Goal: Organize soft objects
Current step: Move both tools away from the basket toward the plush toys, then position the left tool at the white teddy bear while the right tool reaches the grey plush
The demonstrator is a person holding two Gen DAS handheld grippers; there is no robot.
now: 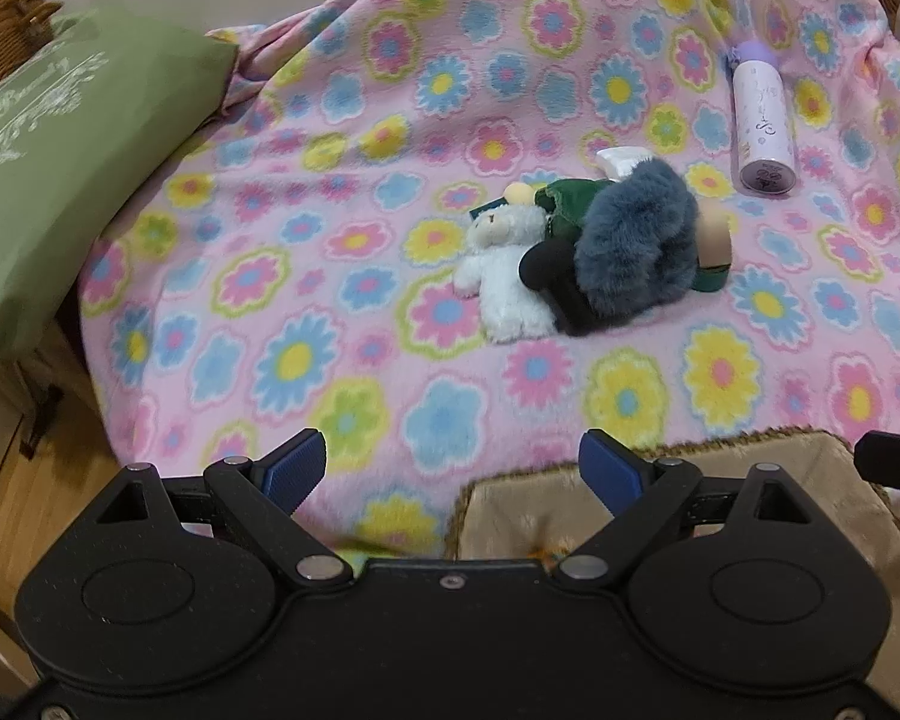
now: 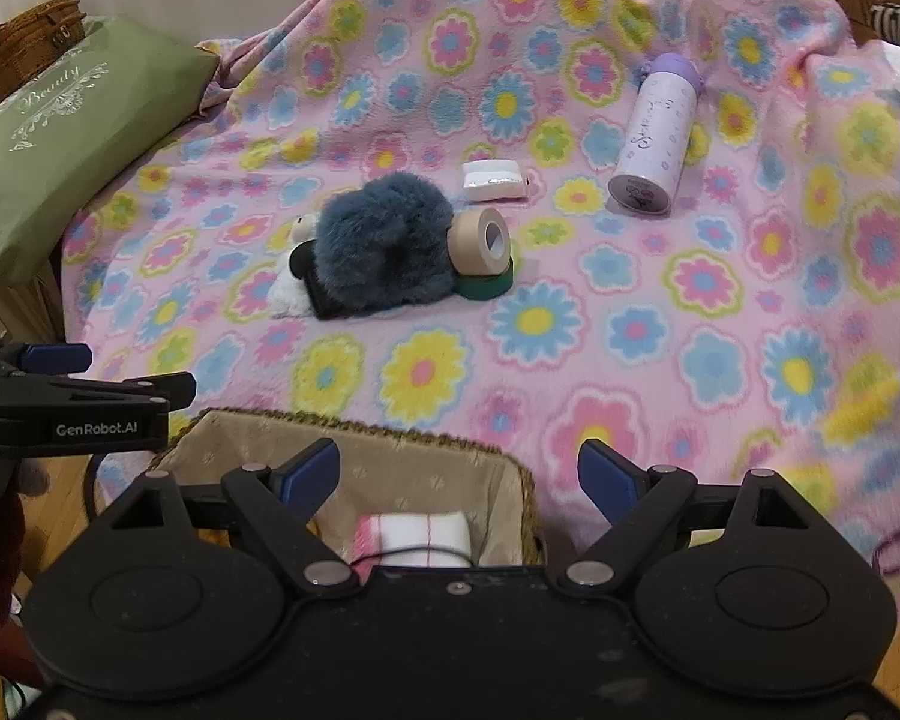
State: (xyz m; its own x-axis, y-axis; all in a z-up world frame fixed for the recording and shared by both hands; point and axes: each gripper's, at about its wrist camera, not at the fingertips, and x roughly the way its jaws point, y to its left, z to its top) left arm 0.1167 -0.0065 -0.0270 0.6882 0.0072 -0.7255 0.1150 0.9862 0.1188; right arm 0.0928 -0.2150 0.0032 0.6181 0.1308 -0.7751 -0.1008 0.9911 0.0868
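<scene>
While both grippers hang over the near edge of the bed with jaws spread wide and nothing between them, the soft things left to sort sit together mid-blanket: a blue-grey furry piece lying over a white plush toy. The left gripper and right gripper hover by the lined basket, which already holds a folded white cloth. The risk lies in the clutter — a beige tape roll and a green roll touch the fur, so a careless pinch could drag them along. The bottle lies well apart.
</scene>
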